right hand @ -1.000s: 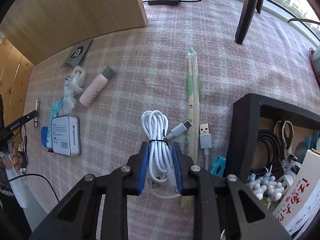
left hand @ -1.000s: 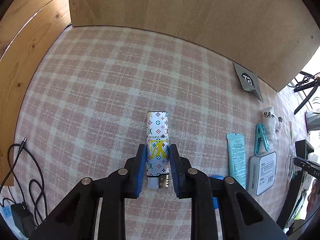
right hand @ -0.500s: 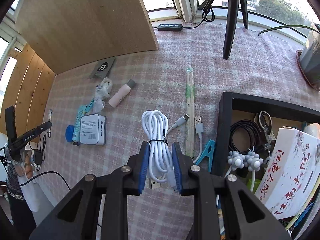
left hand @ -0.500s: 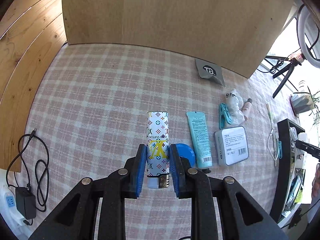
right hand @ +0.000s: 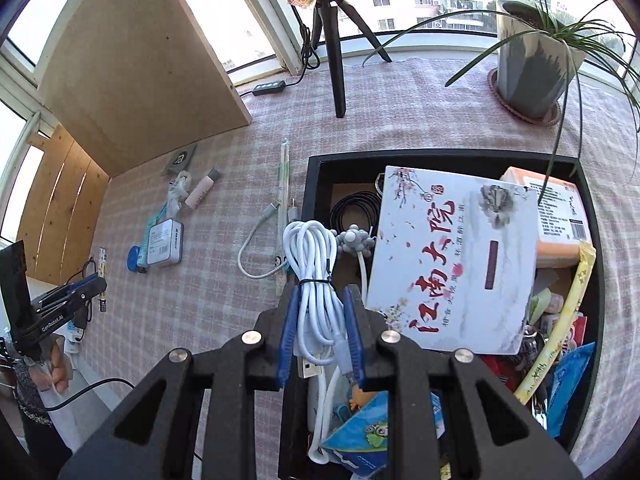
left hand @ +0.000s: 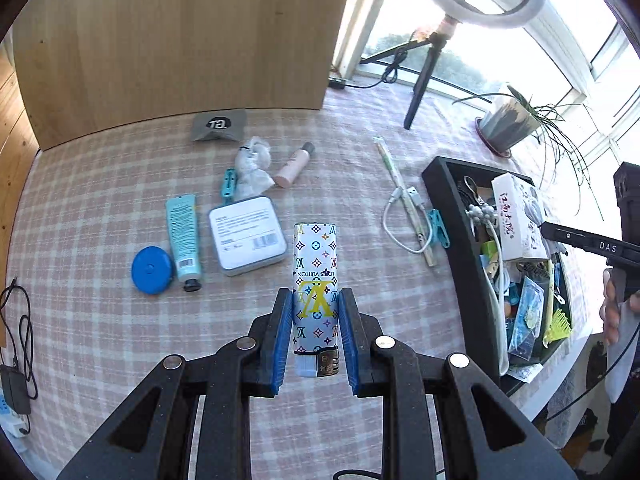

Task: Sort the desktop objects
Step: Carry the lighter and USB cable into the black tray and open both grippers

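Both grippers have risen and swung toward the black storage box (right hand: 588,200) at the tablecloth's right edge. Left gripper (left hand: 314,332), narrowly parted, clamps a monogram-printed lighter (left hand: 315,276) above the cloth; right gripper (right hand: 320,328), equally narrow, clamps a tied white USB cable (right hand: 314,280) over the box's left rim.

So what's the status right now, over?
Left gripper clamps patterned lighter. Right gripper clamps white cable bundle. Black box crowded.
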`<state>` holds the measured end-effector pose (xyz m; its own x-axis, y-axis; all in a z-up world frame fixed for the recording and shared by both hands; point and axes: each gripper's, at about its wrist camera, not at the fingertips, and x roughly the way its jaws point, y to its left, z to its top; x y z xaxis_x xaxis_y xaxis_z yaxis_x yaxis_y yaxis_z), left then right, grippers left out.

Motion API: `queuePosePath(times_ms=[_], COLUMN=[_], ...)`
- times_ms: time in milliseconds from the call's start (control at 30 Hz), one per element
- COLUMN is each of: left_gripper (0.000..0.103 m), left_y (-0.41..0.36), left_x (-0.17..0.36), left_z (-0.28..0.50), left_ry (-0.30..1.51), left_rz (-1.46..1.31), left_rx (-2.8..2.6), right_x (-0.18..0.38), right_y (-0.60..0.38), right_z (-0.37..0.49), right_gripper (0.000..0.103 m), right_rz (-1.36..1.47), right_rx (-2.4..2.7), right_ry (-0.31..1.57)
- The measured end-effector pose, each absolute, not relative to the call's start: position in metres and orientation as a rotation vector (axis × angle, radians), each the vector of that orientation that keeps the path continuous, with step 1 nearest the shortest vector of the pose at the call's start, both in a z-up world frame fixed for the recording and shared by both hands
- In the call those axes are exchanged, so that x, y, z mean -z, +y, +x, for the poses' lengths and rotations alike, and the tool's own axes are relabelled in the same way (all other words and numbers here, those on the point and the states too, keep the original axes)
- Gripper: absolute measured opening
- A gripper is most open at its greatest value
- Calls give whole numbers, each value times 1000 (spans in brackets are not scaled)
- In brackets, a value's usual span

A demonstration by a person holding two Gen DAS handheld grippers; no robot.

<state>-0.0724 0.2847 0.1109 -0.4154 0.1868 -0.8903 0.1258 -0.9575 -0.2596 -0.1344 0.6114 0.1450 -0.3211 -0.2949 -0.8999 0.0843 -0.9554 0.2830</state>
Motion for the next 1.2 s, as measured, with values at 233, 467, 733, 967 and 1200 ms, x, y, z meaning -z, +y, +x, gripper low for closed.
queuePosePath(times_ms=[233, 467, 733, 967, 1200], left_gripper=[22, 22, 22, 26, 42], left_y=[399, 508, 600, 635, 629], left_x=[-121, -129, -128, -124, -128], left_z=[-85, -101, -116, -124, -120], left_ry=[-336, -250, -170, -140, -126], left_rz=[-1607, -1543, -1515, -1532, -1534], left_rx=[-2431, -2301, -2192, -2140, -2192], right_x=[-145, -136, -124, -120, -118], right_y=[686, 753, 800, 802, 800], right_z=[-99, -73, -56, -53, -52], right_gripper=[23, 23, 23, 24, 33], right_rz=[1689, 1733, 1775, 1785, 1778], right_rx=[2442, 2509, 2545, 2498, 2481], right_ry=[-356, -430, -487, -469, -490])
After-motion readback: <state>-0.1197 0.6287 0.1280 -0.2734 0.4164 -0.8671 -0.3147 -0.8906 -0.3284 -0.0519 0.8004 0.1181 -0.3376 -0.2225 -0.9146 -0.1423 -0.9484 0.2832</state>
